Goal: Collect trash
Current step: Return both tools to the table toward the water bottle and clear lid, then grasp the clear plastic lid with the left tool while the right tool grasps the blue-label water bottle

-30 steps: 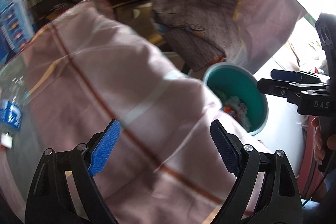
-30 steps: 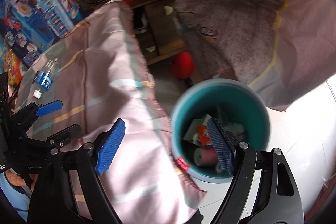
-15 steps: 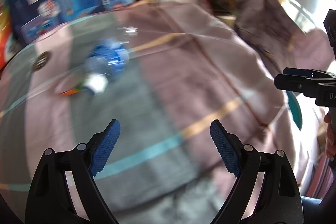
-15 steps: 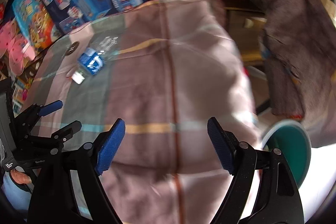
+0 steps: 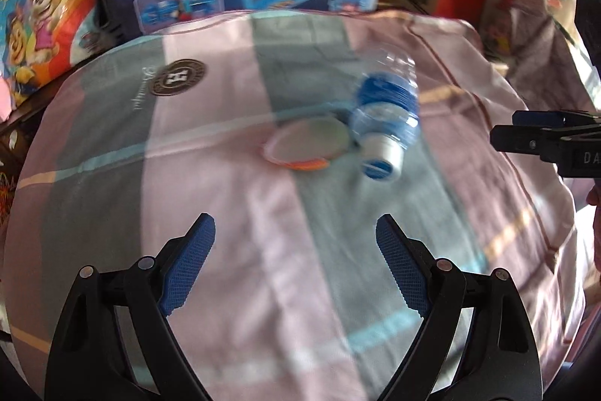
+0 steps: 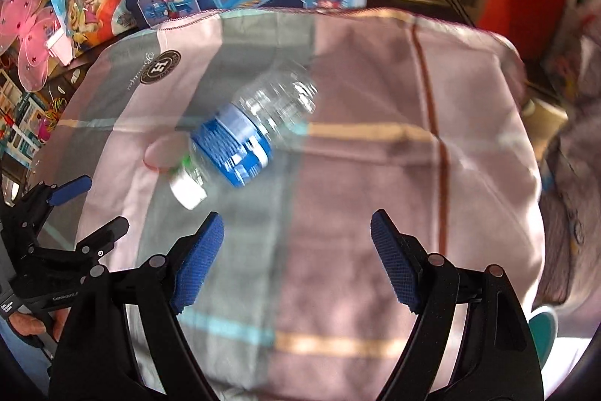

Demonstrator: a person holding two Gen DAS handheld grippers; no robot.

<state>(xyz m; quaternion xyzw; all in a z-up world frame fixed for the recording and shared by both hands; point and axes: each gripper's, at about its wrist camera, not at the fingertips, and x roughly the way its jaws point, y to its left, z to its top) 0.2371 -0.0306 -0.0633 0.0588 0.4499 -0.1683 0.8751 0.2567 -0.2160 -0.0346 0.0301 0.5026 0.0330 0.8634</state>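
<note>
Bottle lies just beyond right gripper, jaws wide, empty; left gripper likewise; straddle the labelled middle before closing.

Checked cloth over the counter, two bits of trash on it.
A pink-and-grey cloth covers the counter; a clear plastic bottle lies on its side, a flat round lid touching it at nine o'clock.

Daylit, motion-blurred fisheye views; the bottle smears, edges curve dark.
</note>
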